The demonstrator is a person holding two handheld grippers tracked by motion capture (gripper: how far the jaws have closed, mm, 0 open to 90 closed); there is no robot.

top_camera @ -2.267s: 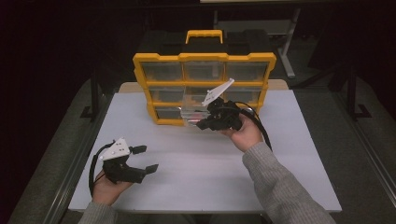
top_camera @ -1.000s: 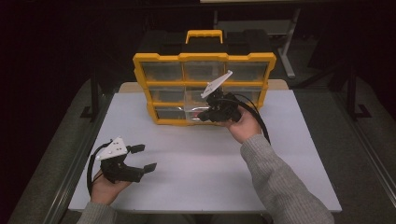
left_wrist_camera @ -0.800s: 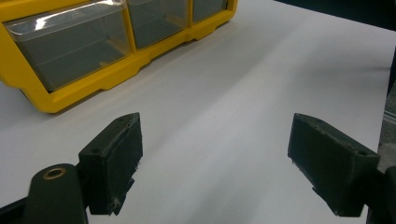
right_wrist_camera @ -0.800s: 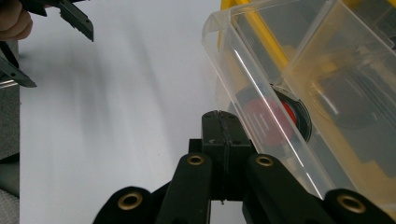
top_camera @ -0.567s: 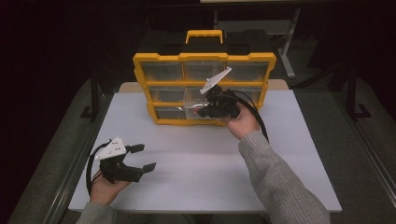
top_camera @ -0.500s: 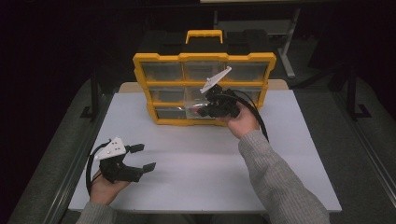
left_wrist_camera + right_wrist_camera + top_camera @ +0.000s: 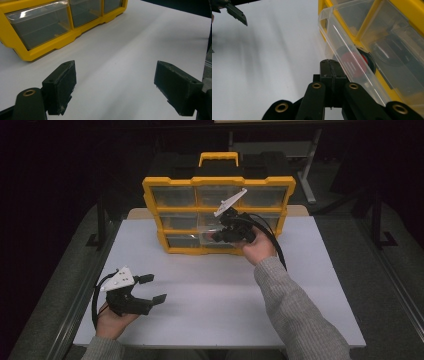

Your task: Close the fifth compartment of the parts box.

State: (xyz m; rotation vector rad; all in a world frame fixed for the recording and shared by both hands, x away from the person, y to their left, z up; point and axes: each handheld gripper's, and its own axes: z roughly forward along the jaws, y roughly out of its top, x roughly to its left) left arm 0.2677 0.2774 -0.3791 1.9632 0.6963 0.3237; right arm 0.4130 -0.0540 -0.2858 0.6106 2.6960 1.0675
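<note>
White desk: my right gripper [image 7: 332, 65] pinches the clear drawer [image 7: 347, 47] lip of the yellow organizer [image 7: 218, 215]; thin, slippery plastic, grip its front edge. Left gripper [image 7: 150, 288] spread, idle.

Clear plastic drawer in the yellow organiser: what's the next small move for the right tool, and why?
Probably pull the clear plastic drawer a little further out: the right tool is shut at its front edge, it juts only partly from the yellow organiser, and a red item lies inside.

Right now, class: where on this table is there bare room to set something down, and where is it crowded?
Free: the white table between the left gripper and the grey sleeve, and the right side past that sleeve. Crowded: the back, where the right gripper meets a clear drawer of the yellow organizer.
</note>
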